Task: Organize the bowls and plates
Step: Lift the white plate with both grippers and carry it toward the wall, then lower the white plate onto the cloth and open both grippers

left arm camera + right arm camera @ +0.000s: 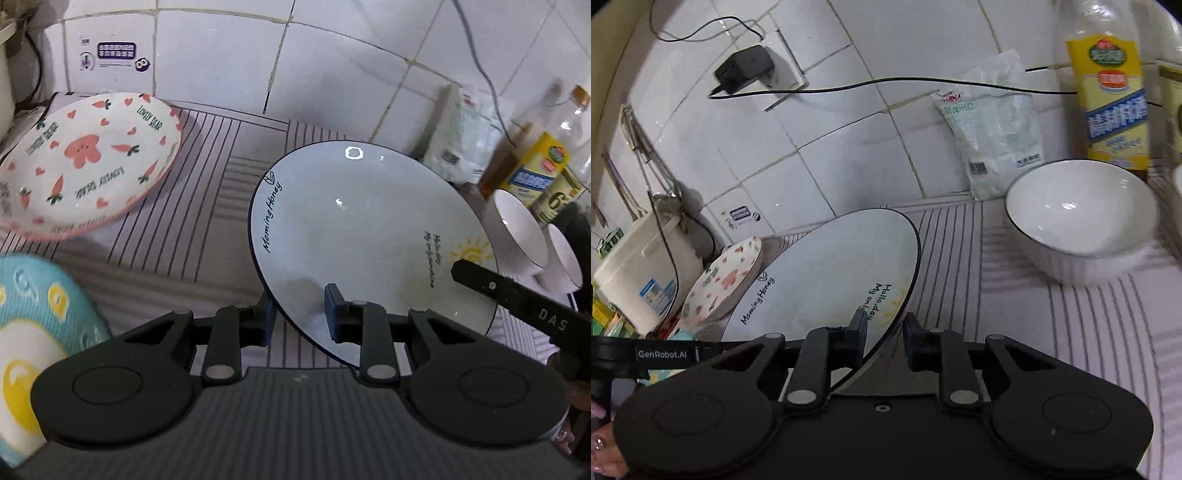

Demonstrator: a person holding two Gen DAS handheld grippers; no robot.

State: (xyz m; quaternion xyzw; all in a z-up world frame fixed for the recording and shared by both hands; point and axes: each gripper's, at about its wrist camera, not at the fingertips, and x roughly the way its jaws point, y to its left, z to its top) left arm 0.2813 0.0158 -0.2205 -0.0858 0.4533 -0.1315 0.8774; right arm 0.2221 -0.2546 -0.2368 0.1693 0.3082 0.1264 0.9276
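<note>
Both grippers clamp one large pale-blue round ceramic plate with a dark rim (354,236), frame centre: left gripper (301,317) and right gripper (884,341) nearly closed on opposite rim edges. Keep it level, moving together. Counted: three plates, including pink carrot-print plate (88,162) upper left, egg-print turquoise plate (33,332) lower left; two white ribbed bowls (517,232), right.

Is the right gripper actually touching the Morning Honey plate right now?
Touching. The right wrist view shows the right gripper with one finger over and one under the rim of the Morning Honey plate, pads closed on its edge.
</note>
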